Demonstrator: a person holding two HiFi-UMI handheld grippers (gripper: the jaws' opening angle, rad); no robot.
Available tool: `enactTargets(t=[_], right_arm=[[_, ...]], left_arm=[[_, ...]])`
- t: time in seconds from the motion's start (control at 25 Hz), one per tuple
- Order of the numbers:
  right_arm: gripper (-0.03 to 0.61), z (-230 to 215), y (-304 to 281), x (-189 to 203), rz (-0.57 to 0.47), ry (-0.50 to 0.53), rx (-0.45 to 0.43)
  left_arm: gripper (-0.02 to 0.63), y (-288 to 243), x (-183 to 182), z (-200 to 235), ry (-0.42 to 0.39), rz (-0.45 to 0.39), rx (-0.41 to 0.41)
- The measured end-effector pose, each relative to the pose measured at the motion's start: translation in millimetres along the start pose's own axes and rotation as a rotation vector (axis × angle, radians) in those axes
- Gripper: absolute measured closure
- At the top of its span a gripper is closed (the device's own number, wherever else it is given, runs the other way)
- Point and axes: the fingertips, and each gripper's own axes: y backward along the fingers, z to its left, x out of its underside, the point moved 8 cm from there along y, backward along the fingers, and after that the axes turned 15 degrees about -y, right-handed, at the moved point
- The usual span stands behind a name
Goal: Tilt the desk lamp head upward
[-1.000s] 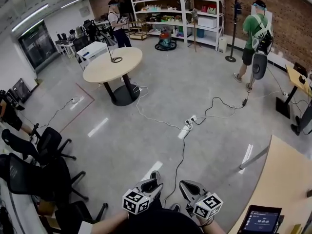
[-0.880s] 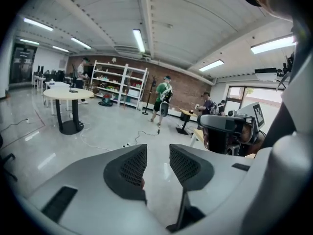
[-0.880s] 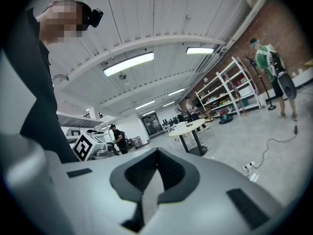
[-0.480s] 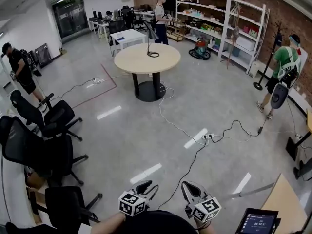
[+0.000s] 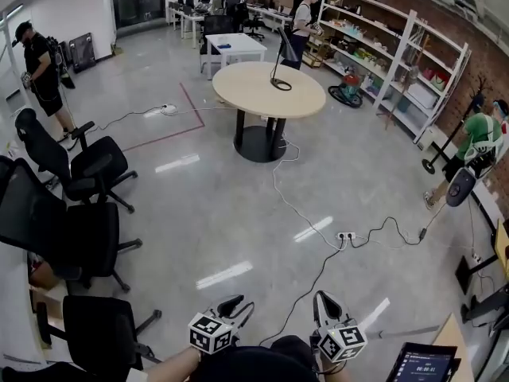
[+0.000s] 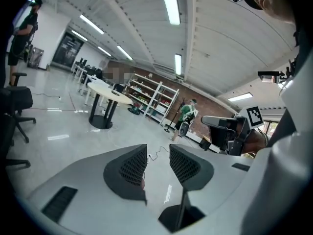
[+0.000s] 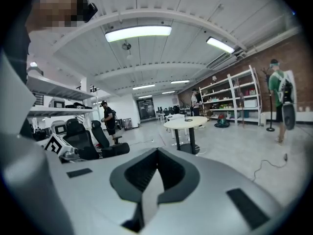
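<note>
Left hand-held gripper (image 5: 238, 304), bottom centre of head view: jaws apart, nothing between them. Right hand-held gripper (image 5: 323, 299) beside it: jaws together, empty. Desk lamp (image 5: 281, 54) stands on the round desk (image 5: 238, 94), upper centre, well apart from both. Step, as judged: approach. Skirt the power strip (image 5: 345, 235) on the floor; then steady the lamp base with one gripper and lift the head gently from beneath.
</note>
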Motion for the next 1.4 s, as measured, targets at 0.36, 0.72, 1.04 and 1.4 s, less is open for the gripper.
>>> enactTargets(t=[0.36,0.72,1.04,1.4], right_arm=[[0.586,10,-72,1,0.098,0.019,-0.027],[0.586,6,-209,-10,0.153,-0.043,-0.207],[0.586,-19,-314,-56,0.205,-0.014,-0.319],[0.586,-34,-390,-89,0.279,-0.02,-0.359]], left_arm=[[0.462,-7,-6,55,0.064,-0.008,-0.062],[0.462,-19,-27,142,0.095,0.014,-0.263],[0.462,-79,-79,200,0.096,-0.028,-0.357],[0.462,-103,-113,249,0.15,-0.041,-0.446]])
